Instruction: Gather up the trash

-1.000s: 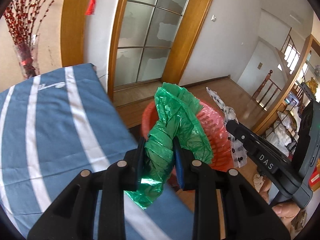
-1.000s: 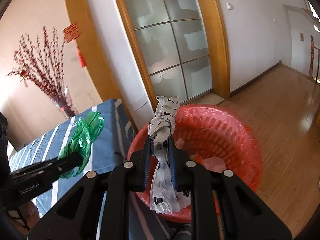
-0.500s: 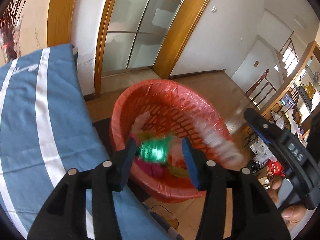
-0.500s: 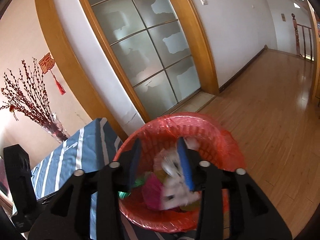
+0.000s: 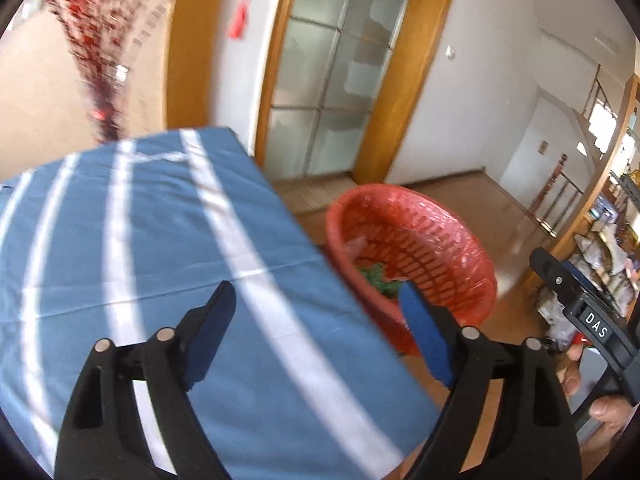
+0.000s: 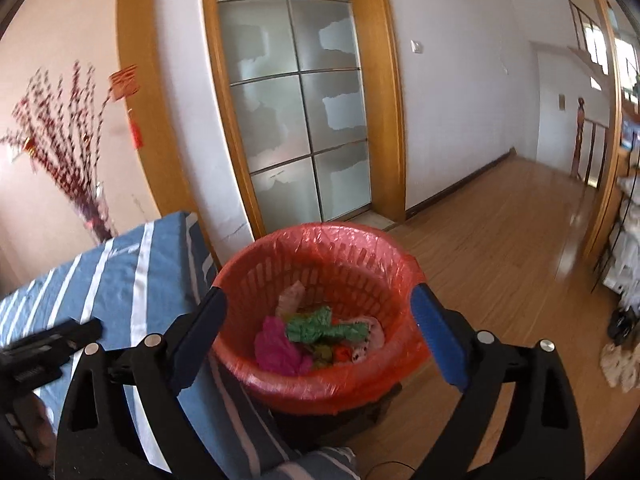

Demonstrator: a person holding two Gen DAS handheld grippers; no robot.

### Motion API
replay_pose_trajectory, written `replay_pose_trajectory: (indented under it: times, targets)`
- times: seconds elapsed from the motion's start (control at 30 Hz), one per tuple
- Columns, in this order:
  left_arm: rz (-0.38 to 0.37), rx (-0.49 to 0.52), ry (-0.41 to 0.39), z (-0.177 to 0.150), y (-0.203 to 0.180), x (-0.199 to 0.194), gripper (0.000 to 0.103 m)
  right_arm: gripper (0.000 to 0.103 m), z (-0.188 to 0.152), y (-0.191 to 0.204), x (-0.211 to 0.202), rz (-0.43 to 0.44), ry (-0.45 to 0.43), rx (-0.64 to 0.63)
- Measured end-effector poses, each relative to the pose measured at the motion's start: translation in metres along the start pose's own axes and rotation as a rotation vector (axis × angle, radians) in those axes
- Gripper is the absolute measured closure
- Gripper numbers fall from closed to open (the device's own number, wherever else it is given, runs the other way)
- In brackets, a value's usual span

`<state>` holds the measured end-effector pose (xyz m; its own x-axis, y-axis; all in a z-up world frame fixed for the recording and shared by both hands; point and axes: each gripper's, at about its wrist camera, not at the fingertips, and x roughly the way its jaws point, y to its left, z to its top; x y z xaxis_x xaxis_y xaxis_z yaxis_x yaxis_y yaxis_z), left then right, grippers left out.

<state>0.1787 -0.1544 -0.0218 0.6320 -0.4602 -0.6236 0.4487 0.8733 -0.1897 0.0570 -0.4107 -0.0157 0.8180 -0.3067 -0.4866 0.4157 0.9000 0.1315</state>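
Note:
A red lined basket (image 6: 344, 256) stands on the floor beside the table; it also shows in the left wrist view (image 5: 424, 216). In it lie a green plastic bag (image 6: 320, 326), a pink crumpled bag (image 6: 276, 350), and other scraps, one white and spotted (image 6: 362, 350). The green bag peeks out in the left wrist view (image 5: 378, 278). My right gripper (image 6: 320, 326) is wide open and empty above the basket. My left gripper (image 5: 316, 320) is wide open and empty over the table's edge.
A table with a blue white-striped cloth (image 5: 120, 240) lies left of the basket. A vase of red branches (image 6: 92, 212) stands at its far end. Glass doors in a wooden frame (image 6: 296, 100) are behind. Wooden floor (image 6: 500, 248) stretches right, with clutter (image 6: 624, 264) at the far right.
Both grippers opened and dropped their bags into the basket: the green one from the left, the spotted white one from the right. The left gripper has swung back over the table.

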Motion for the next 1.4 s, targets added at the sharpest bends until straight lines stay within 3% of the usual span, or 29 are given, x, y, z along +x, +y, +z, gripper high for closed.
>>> replay_pose_trajectory:
  times: [0.37, 0.4, 0.53, 0.9, 1.4]
  targets:
    - [0.314, -0.043, -0.179, -0.060, 0.038, -0.119, 0.007, 0.007, -0.035, 0.039, -0.061, -0.008, -0.055, -0.095]
    - [0.332, -0.043, -0.188, -0.062, 0.038, -0.123, 0.006, 0.002, -0.036, 0.039, -0.065, -0.002, -0.055, -0.090]
    - [0.386, -0.038, -0.228, -0.073, 0.039, -0.146, 0.004, 0.002, -0.046, 0.047, -0.081, -0.002, -0.056, -0.092]
    - [0.394, -0.051, -0.232, -0.104, 0.029, -0.166, 0.004, 0.002, -0.067, 0.073, -0.115, -0.033, -0.109, -0.164]
    - [0.392, -0.055, -0.284, -0.116, 0.024, -0.179, 0.004, 0.002, -0.081, 0.075, -0.128, -0.109, -0.136, -0.162]
